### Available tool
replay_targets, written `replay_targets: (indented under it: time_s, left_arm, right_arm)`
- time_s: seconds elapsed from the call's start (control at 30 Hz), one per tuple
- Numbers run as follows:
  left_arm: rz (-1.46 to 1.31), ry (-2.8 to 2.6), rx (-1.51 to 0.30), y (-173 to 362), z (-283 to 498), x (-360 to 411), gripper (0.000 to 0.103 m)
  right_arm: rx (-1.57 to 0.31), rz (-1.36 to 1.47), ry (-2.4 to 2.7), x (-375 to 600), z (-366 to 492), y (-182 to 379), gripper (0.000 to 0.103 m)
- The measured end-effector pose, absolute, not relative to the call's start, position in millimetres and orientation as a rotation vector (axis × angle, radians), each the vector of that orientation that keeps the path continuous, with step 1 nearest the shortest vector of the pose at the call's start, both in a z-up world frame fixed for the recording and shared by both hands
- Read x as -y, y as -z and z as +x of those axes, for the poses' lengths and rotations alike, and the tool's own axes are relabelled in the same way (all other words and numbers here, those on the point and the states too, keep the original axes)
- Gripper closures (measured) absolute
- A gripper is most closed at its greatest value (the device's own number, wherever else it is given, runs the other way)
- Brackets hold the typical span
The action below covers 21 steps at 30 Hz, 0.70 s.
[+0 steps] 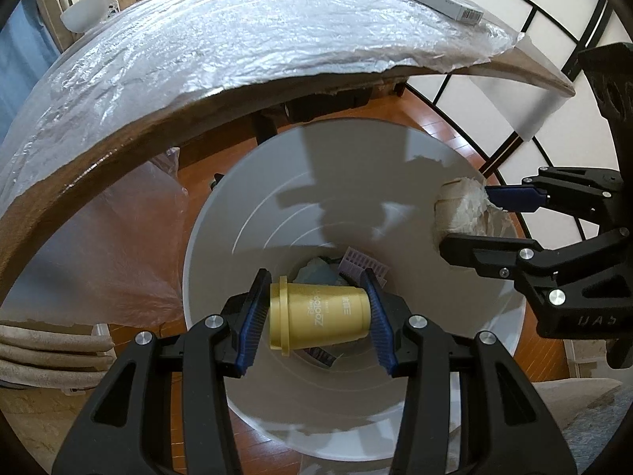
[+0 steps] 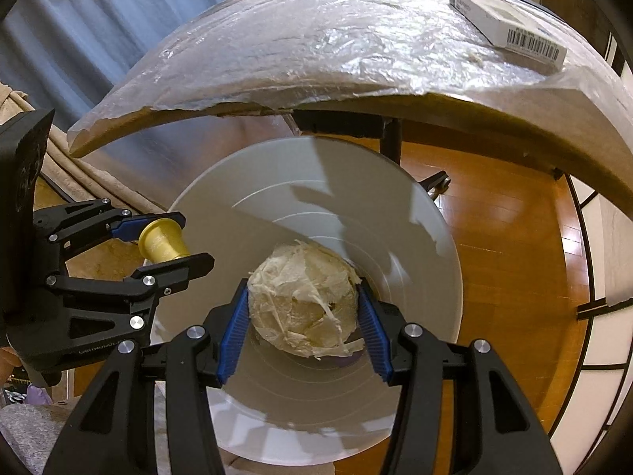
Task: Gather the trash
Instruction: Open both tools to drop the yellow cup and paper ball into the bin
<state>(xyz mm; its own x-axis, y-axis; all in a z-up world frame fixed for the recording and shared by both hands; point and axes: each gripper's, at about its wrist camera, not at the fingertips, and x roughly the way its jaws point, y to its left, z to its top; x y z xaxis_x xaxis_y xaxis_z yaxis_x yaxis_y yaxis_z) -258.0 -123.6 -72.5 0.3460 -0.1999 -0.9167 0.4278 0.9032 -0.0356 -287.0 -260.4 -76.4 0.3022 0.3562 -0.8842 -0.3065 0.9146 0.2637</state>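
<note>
Left gripper [image 1: 316, 316], low centre of its own view, is clamped end to end on a gold paper cup [image 1: 320, 314] lying sideways over the white trash bin [image 1: 237, 213]; right gripper [image 2: 304, 322] squeezes a crumpled tissue wad [image 2: 304, 303] above the same bin. Risks, as I judge them: the cup is held only by rim and base, so it could pivot and slip out early; the two grippers sit near each other over the mouth and might bump; the light tissue may cling to a pad on release. Cup print reads "Zootopia", upside down. Right gripper body shows "UAS" partly. Far on the plastic-covered table [image 1: 198, 59]: a white box [image 2: 510, 25] with barcode, text unreadable.
</note>
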Motion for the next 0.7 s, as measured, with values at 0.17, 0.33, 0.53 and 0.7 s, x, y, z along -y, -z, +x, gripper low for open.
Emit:
replay_targets:
  time_s: [0.17, 0.33, 0.53, 0.7]
  left_arm:
    - [0.234, 0.411, -1.156, 75.6, -255.2, 124.6, 0.055]
    - [0.238, 0.408, -1.159, 76.3, -252.7, 125.0, 0.055]
    - [0.254, 0.411, -1.157, 78.7, -251.7, 128.9, 0.055]
    - [0.261, 0.414, -1.159, 78.7, -251.8, 130.1, 0.055]
  right_arm:
    - [-1.19, 0.045, -0.437, 260.2, -286.1, 77.9, 0.052]
    - [-1.192, 0.038, -0.435, 259.6, -285.8, 79.2, 0.052]
    - [-1.19, 0.012, -0.433, 258.1, -285.4, 79.8, 0.052]
    - [-1.191, 0.009, -0.427, 259.6, -285.1, 80.9, 0.052]
